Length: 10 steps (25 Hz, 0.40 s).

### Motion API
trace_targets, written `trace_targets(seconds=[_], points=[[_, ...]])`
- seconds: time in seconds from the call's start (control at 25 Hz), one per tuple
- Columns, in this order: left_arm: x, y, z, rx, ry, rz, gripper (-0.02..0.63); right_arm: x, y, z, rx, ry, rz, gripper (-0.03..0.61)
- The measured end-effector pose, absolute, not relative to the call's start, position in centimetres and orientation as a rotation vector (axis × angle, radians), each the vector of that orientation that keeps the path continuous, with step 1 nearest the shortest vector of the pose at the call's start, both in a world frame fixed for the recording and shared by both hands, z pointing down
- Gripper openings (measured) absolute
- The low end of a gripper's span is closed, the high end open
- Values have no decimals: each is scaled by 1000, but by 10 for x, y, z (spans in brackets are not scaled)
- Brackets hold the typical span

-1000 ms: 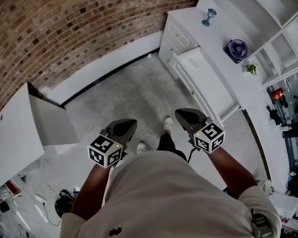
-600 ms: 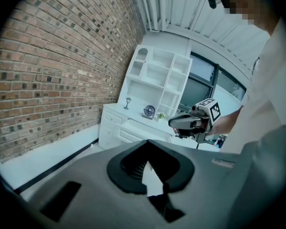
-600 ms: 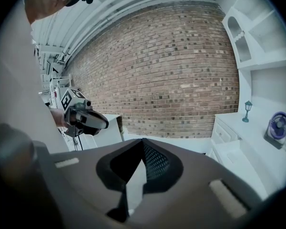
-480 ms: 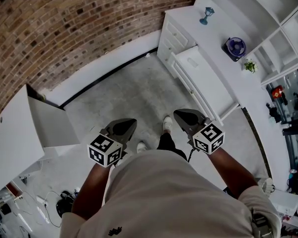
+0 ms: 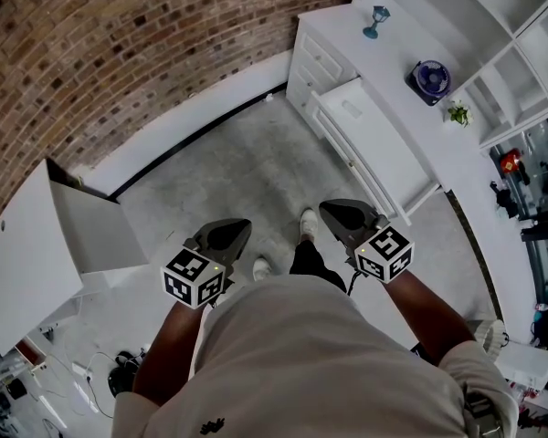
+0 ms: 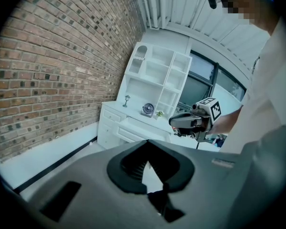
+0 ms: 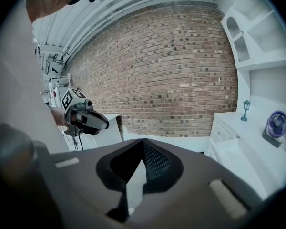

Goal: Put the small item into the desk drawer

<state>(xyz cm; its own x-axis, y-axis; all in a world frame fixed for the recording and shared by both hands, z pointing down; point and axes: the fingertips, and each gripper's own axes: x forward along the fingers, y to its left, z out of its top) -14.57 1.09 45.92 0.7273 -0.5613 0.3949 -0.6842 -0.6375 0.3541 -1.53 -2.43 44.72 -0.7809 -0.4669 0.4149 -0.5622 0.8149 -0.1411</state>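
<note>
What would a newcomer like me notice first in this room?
Probably the left gripper and right gripper, each bearing a black-and-white marker cube, held side by side in front of the person, jaws shut and empty. Next comes the brick wall filling the far left. At the right, the white desk has a drawer pulled out and a purple fan on top.

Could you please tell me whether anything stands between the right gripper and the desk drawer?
Nothing visible does. Only bare floor lies between the right gripper, its jaws shut and empty, and the pulled-out drawer.
</note>
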Motion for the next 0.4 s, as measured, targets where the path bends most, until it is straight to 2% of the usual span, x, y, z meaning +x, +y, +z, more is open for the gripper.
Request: trace_targets(seconds=[0.4], points=[[-135, 2, 469, 2425, -927, 363, 5, -4, -41, 454, 767, -2624, 374, 12]])
